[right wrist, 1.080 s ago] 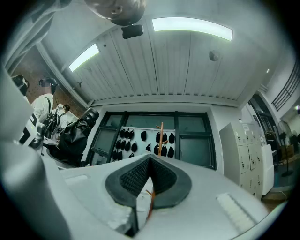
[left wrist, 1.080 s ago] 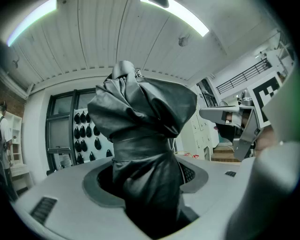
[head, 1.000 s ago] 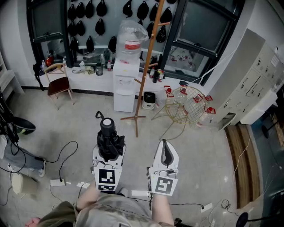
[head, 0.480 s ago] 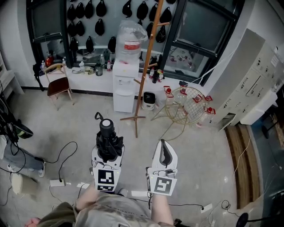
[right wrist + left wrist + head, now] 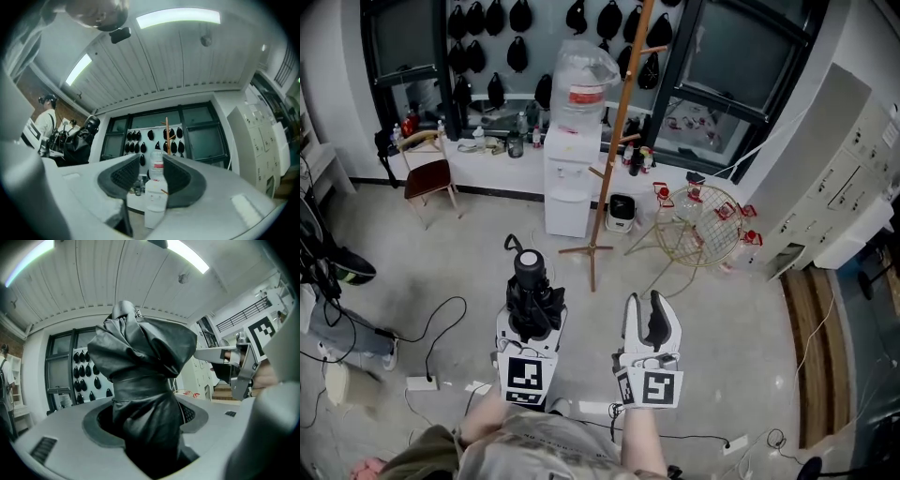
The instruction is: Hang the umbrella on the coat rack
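Head view: gray floor [image 5: 741,319] is spreading under everything.
Rack [image 5: 614,150]: is standing tall by the window wall, just beside the cooler [image 5: 570,178].
Umbrella [image 5: 528,272]: black and folded, is sticking up out of the left gripper, well apart from the rack.
Left gripper [image 5: 530,323]: its jaws are pinching the umbrella.
Right gripper [image 5: 648,314]: its jaws have just been opening and are standing a little apart, with nothing between them.

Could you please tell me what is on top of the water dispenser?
On the water dispenser stands a clear water bottle with a red label, draped in plastic film; its neck is hidden.
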{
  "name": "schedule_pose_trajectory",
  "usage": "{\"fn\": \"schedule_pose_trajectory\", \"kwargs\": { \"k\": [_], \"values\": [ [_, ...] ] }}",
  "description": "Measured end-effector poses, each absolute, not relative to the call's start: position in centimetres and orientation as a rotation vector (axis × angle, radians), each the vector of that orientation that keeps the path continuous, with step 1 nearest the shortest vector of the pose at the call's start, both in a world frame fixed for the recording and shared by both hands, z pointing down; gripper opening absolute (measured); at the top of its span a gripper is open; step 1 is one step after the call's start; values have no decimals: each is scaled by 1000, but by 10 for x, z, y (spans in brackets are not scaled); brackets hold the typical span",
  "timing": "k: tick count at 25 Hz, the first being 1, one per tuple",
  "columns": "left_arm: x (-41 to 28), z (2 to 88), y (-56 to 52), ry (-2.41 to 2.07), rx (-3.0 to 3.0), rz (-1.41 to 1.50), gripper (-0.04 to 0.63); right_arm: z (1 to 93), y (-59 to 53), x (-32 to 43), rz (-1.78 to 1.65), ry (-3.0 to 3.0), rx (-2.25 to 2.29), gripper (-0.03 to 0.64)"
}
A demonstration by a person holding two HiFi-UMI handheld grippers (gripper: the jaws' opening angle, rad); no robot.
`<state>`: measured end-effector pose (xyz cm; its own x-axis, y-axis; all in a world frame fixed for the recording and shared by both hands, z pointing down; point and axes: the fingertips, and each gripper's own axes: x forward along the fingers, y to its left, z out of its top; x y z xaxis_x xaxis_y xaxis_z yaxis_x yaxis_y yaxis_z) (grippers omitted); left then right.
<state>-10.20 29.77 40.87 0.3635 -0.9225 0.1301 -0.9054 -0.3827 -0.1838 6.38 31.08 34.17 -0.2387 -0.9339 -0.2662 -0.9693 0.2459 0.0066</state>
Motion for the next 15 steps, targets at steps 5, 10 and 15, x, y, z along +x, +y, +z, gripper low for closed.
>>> {"fn": "schedule_pose_trajectory", "kwargs": {
  "k": [5, 10, 15],
  "values": [
    [-108, 411, 281, 1693, -2541, -344, 295, 348, 294, 52, 163, 2371, -1717, 300],
    [-104, 419, 255, 1674, -2568, -351, 295, 354, 271, 53, 165, 2380, -1747, 301],
    [-100, 426, 217, 1645, -2603, -346, 295, 361, 241, 57, 156, 2371, -1789, 301]
  ]
}}
